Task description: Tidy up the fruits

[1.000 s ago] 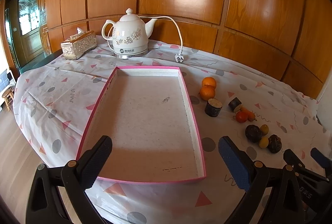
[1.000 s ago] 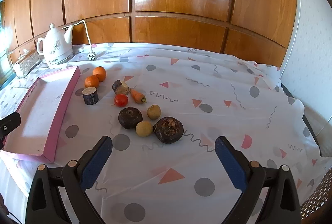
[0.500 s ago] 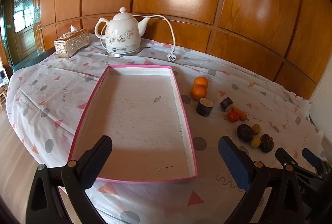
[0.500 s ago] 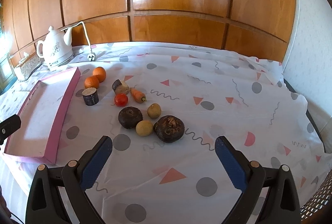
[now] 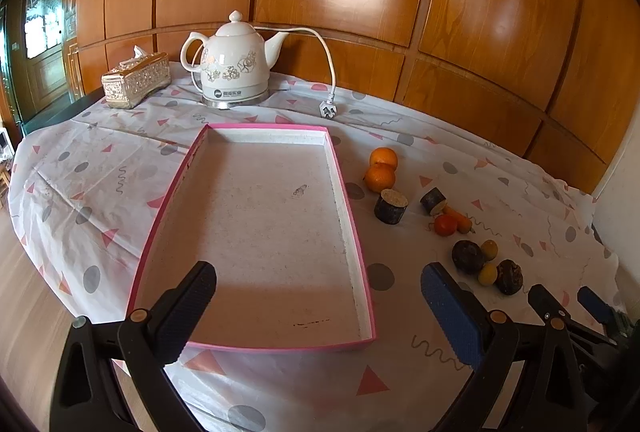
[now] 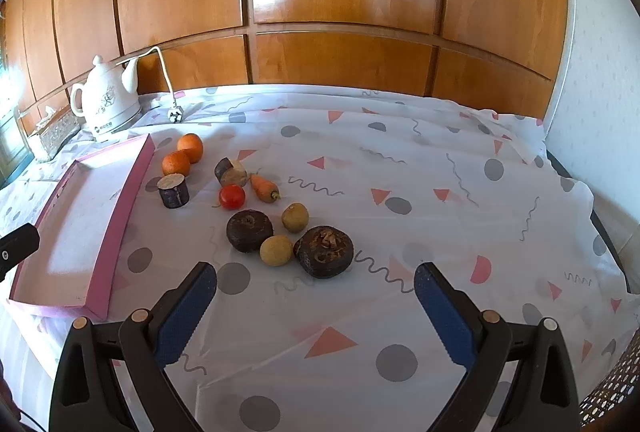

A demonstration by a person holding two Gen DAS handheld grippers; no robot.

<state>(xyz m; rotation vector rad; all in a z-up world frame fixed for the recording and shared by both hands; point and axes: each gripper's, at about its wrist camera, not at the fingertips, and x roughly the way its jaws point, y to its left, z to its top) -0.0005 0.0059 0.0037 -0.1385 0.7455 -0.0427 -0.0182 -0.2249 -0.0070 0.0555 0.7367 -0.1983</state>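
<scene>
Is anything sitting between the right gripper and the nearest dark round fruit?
Nothing visible. The right gripper is open above bare tablecloth, and the dark round fruit lies just ahead of its fingers. A small yellow fruit touches its left side.

Table (image 6: 440, 216) under white patterned cloth. On it: pink-rimmed tray (image 5: 256, 232), kettle (image 5: 234, 68) with loose plug (image 5: 329, 109), tissue box (image 5: 136, 80), and scattered produce: oranges (image 6: 184, 155), tomato (image 6: 232, 196), carrot (image 6: 264, 188).

Two hand-held black claws with blue pads

The left claw (image 5: 318, 306) and right claw (image 6: 316, 306) share black plastic arms, ribbed dark-blue pads (image 6: 440, 306) at the fingertips, and brass-coloured rivets behind them.
</scene>
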